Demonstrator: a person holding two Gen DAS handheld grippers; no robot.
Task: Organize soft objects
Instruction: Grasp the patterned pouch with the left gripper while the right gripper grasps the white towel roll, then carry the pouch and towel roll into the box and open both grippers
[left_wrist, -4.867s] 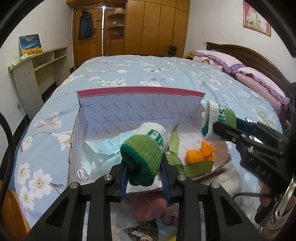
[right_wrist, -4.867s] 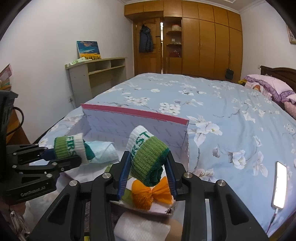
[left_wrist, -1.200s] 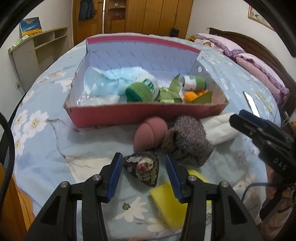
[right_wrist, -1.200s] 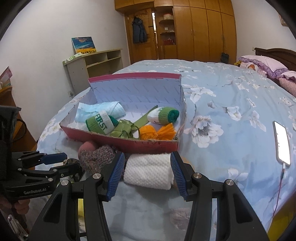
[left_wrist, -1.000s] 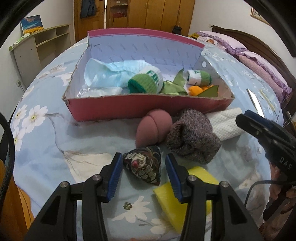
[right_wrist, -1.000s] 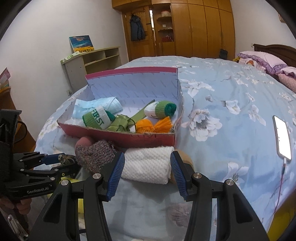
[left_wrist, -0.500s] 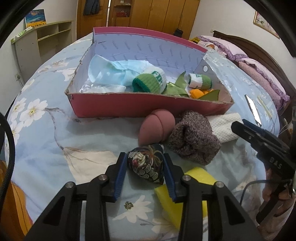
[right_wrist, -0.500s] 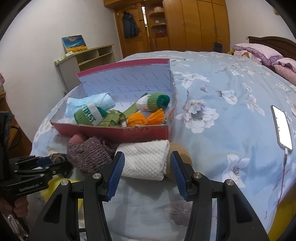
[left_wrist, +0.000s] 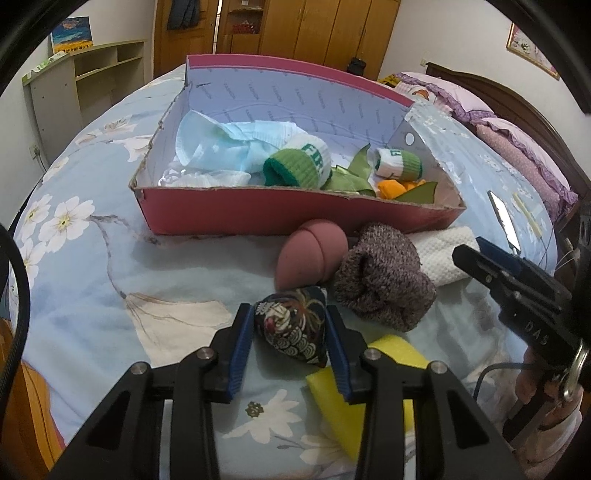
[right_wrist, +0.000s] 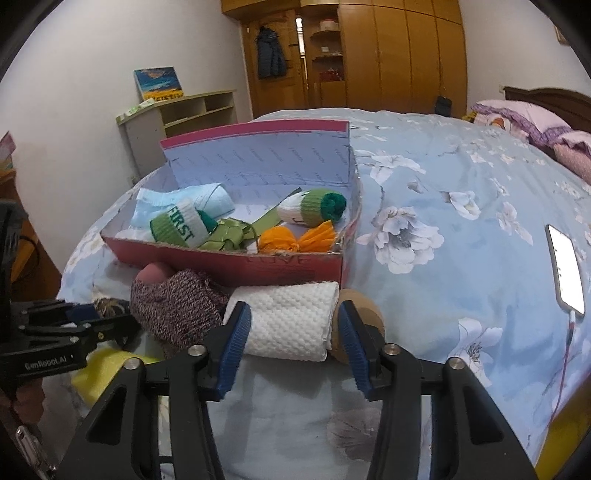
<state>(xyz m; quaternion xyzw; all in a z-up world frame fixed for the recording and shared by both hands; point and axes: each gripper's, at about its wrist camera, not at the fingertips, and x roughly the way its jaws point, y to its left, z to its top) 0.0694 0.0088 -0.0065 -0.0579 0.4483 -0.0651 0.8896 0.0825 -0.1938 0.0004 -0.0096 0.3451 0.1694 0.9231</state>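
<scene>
Gripping a dark patterned pouch (left_wrist: 293, 326) on the bedspread (left_wrist: 92, 258), the left gripper (left_wrist: 290, 332) is clenching it, while the right gripper (right_wrist: 293, 332) is closing around a white towel roll (right_wrist: 290, 319) before the red box (right_wrist: 288, 267)

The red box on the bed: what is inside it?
Inside the red box: light blue cloth, two green-white rolled socks, green ribbon, orange bow. Whatever lies beneath them is hidden.

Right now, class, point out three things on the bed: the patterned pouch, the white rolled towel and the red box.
patterned pouch (left_wrist: 291, 329), left wrist view, middle of its printed face.
white rolled towel (right_wrist: 291, 319), right wrist view, centre of its knobbly side.
red box (left_wrist: 236, 214), left wrist view, its near outer wall.
</scene>
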